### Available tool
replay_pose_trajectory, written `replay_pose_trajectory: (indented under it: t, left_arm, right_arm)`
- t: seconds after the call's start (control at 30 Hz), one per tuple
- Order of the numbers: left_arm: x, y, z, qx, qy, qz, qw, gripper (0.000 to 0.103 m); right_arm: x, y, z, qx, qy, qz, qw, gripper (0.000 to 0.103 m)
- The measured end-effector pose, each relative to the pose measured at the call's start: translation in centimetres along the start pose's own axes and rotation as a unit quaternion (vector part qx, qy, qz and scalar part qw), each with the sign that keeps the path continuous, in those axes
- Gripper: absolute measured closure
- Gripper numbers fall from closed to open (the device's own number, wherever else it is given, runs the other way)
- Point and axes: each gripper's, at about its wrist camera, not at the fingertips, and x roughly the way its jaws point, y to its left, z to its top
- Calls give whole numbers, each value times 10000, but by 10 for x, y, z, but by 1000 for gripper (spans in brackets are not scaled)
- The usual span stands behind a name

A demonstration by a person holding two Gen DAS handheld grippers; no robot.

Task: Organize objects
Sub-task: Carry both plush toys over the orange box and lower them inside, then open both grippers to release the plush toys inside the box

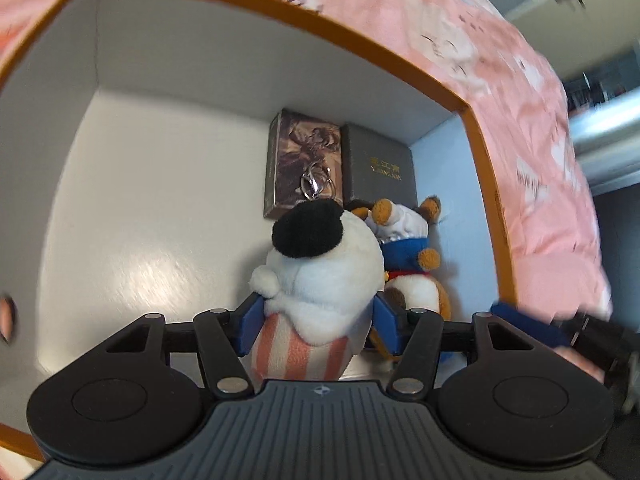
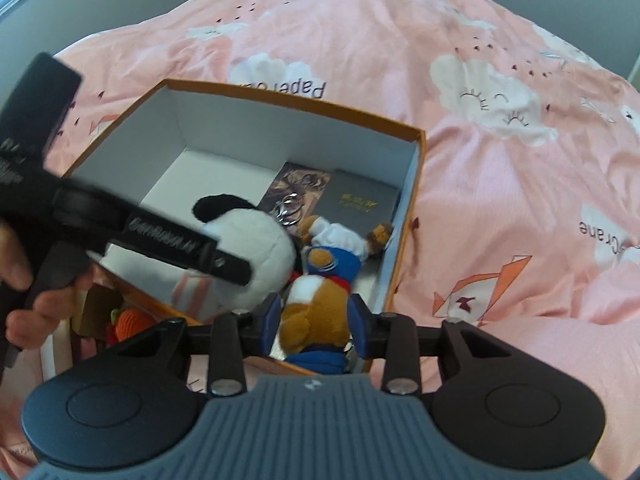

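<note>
Nearest the left wrist camera, low in the frame, my left claw (image 1: 316,326) grips a white plush toy (image 1: 320,276) with a black patch on its head and pink-striped legs; the blue pads press its sides. A metal keyring (image 1: 316,184) sticks up from its head. It sits inside an orange-rimmed box (image 1: 280,20) with white inner walls.

In the right wrist view, at lower centre, my right claw (image 2: 314,320) is closed on a brown plush bear (image 2: 316,316) in a blue outfit and white hat. The bear lies along the box's right wall, just beside and touching the white toy.

In the far right corner of the box two flat cases lie side by side: a brown patterned case (image 1: 304,164) and a dark grey case (image 1: 380,168) with gold lettering.

The box rests on a bed with a pink cloud-print cover (image 2: 480,80). At the left edge of the right view, a person's hand (image 2: 24,280) holds the left tool's handle.
</note>
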Motion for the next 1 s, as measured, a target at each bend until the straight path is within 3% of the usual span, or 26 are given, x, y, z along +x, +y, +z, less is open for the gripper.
replay_pose_trajectory:
  t: [0.1, 0.17, 0.6, 0.77, 0.87, 0.93, 1.0]
  left_arm:
    - [2, -2, -4, -474, -241, -106, 9985, 37]
    - [5, -10, -5, -479, -328, -41, 9983, 37]
    - [6, -23, -6, 210, -102, 432, 9988, 33]
    - [-9, -30, -14, 661, -319, 665, 9951, 34]
    - [-19, -35, -19, 949, -464, 754, 9915, 43]
    - [-19, -38, -21, 1105, -415, 725, 9904, 67]
    - [-15, -37, -20, 1120, -275, 635, 9913, 70]
  right_arm:
    - [4, 0, -2, -33, 71, 75, 9999, 76]
    - [6, -1, -2, -27, 101, 96, 9999, 81]
    - [13, -12, -7, 295, 129, 208, 9993, 84]
    - [6, -12, -10, 283, 46, 194, 9994, 83]
    - [5, -11, -11, 271, 18, 188, 9995, 83]
    - [5, -12, -11, 277, -1, 202, 9994, 83]
    - [4, -11, -11, 265, -15, 222, 9994, 83]
